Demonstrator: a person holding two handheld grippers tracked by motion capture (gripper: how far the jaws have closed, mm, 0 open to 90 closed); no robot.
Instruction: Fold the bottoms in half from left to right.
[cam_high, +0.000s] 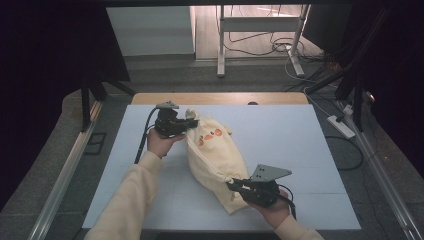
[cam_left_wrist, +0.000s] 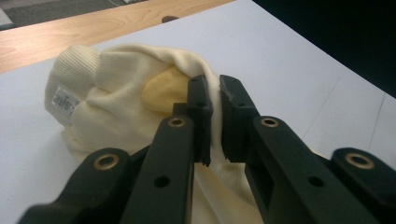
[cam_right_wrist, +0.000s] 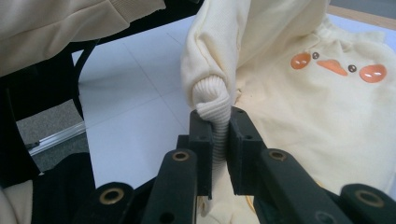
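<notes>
A small cream-yellow sweater (cam_high: 215, 152) with an orange duck face (cam_right_wrist: 338, 65) lies on the white table (cam_high: 285, 135), bunched and running diagonally. My left gripper (cam_high: 186, 125) holds its far end, jaws shut on a fold of the cloth (cam_left_wrist: 215, 100) beside the ribbed collar with a white label (cam_left_wrist: 65, 99). My right gripper (cam_high: 234, 185) holds the near end, jaws shut on a ribbed cuff (cam_right_wrist: 215, 114) that hangs from a rolled sleeve (cam_right_wrist: 210, 51).
A wooden strip (cam_high: 220, 98) borders the table's far edge. Metal rails (cam_high: 70, 165) run along both sides. Beyond the table are a stand's legs (cam_high: 260, 45), cables and a power strip (cam_high: 341, 126) on the floor.
</notes>
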